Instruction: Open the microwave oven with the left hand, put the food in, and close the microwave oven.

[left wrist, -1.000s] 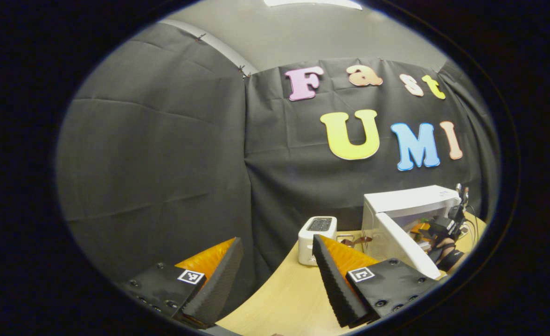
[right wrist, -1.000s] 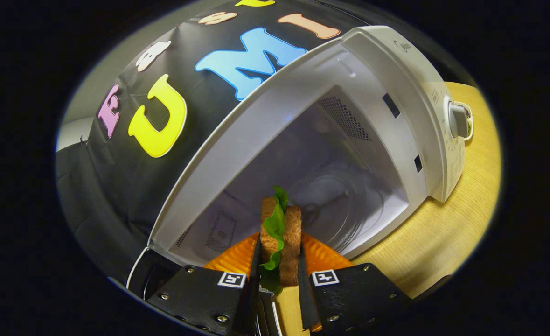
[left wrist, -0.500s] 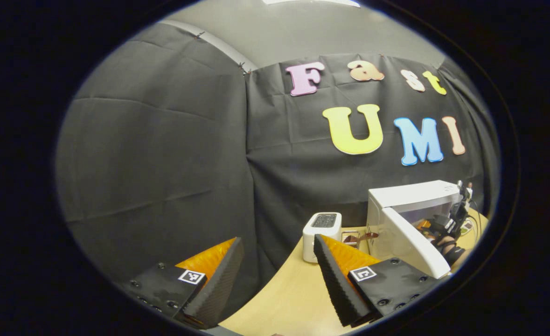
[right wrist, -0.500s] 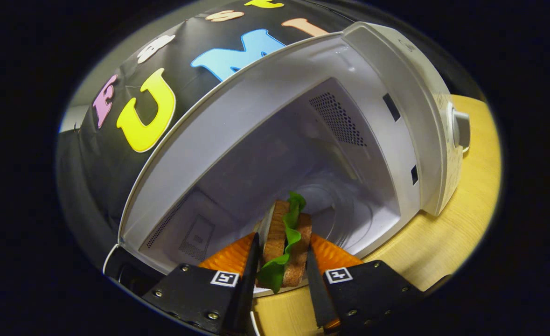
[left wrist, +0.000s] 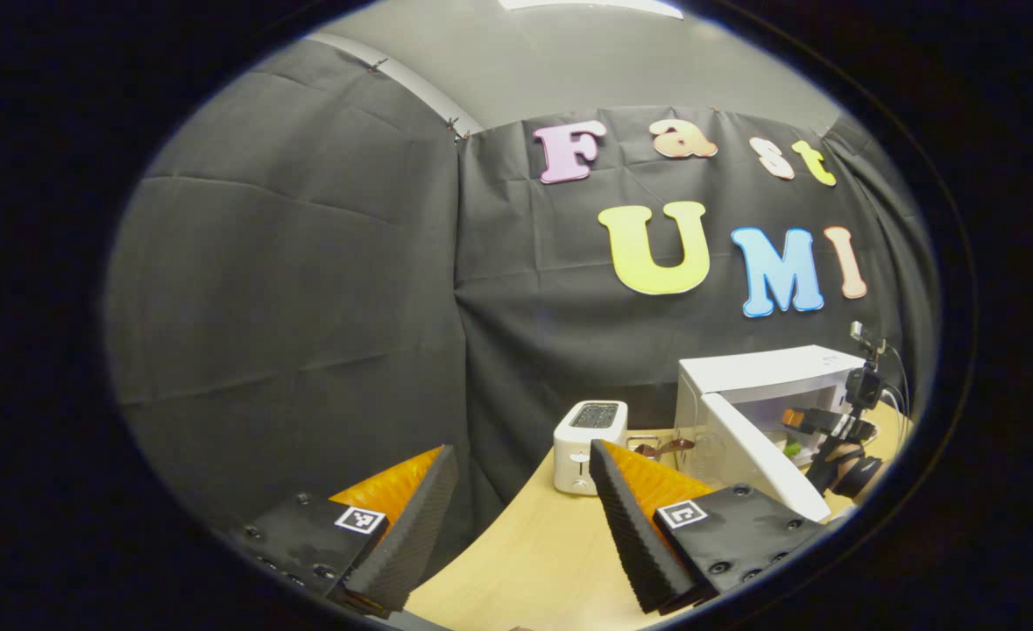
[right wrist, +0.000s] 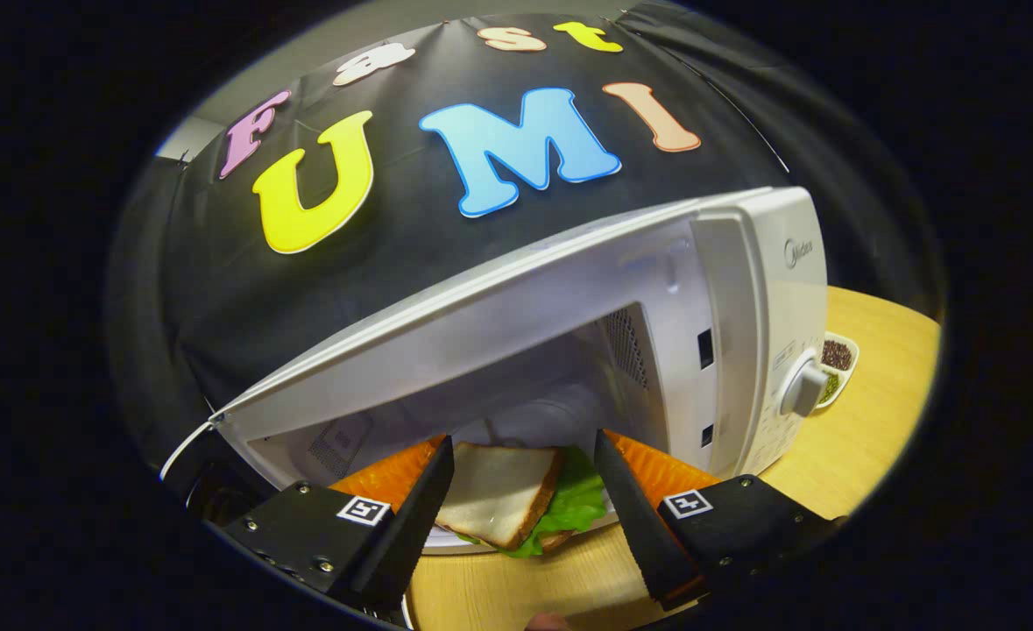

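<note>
The white microwave (right wrist: 748, 289) stands with its door swung open (left wrist: 757, 456). A sandwich (right wrist: 498, 491) of brown bread and green lettuce lies flat at the front of the cavity, on a white round rim. My right gripper (right wrist: 520, 438) is open, its fingers either side of the sandwich and apart from it. In the left gripper view, that gripper (left wrist: 818, 421) and the hand (left wrist: 845, 464) holding it are at the microwave's mouth. My left gripper (left wrist: 520, 451) is open and holds nothing, well back from the microwave (left wrist: 761, 372) over the table's left end.
A white toaster (left wrist: 588, 434) sits on the wooden table (left wrist: 534, 561), left of the microwave. A small dish (right wrist: 836, 361) of dark and green bits stands right of the microwave, past its knob (right wrist: 803, 387). Black cloth walls close the back and left.
My right gripper has opened and let go of the sandwich, which went from upright between the fingers to lying flat in the cavity. The gripper has drawn back. The left gripper barely shifted.
</note>
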The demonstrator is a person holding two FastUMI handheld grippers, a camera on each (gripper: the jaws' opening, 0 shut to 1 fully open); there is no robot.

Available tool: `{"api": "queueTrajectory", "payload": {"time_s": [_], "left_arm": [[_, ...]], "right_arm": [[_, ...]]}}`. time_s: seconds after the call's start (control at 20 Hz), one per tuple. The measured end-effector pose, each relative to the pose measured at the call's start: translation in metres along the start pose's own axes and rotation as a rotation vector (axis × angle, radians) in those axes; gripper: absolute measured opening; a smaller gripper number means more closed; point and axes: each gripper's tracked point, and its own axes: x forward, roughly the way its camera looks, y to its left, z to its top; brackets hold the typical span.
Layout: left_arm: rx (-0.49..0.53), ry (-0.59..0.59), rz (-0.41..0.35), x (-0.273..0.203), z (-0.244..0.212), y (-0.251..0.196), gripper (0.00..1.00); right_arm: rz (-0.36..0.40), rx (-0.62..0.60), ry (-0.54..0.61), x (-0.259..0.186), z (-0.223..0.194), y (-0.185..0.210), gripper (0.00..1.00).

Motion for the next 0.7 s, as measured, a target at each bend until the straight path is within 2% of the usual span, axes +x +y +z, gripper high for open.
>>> {"api": "queueTrajectory", "payload": {"time_s": [0.2,0.25,0.3,0.35,0.4,0.45,0.6,0.7], "left_arm": [[-0.019,-0.007,-0.017,-0.011,-0.003,-0.015,0.93],[-0.025,-0.007,-0.019,-0.015,-0.003,-0.019,1.00],[-0.030,-0.010,-0.021,-0.019,-0.003,-0.023,0.93],[-0.035,-0.009,-0.023,-0.022,-0.004,-0.027,0.97],[-0.040,-0.007,-0.028,-0.026,-0.004,-0.032,0.93],[-0.044,-0.010,-0.032,-0.032,-0.004,-0.035,0.97],[-0.049,-0.016,-0.031,-0.041,-0.008,-0.038,0.96],[-0.046,-0.017,-0.026,-0.044,-0.010,-0.039,1.00]], "right_arm": [[0.060,-0.106,-0.047,-0.049,0.027,0.000,0.98],[0.077,-0.130,-0.061,-0.063,0.035,0.000,0.98],[0.094,-0.153,-0.073,-0.075,0.043,-0.001,0.98],[0.103,-0.174,-0.082,-0.087,0.049,-0.003,0.98],[0.115,-0.187,-0.091,-0.099,0.056,-0.005,0.98],[0.127,-0.198,-0.106,-0.111,0.064,-0.005,0.98],[0.156,-0.230,-0.149,-0.146,0.087,-0.006,0.98],[0.171,-0.249,-0.189,-0.169,0.102,-0.006,0.98]]}}
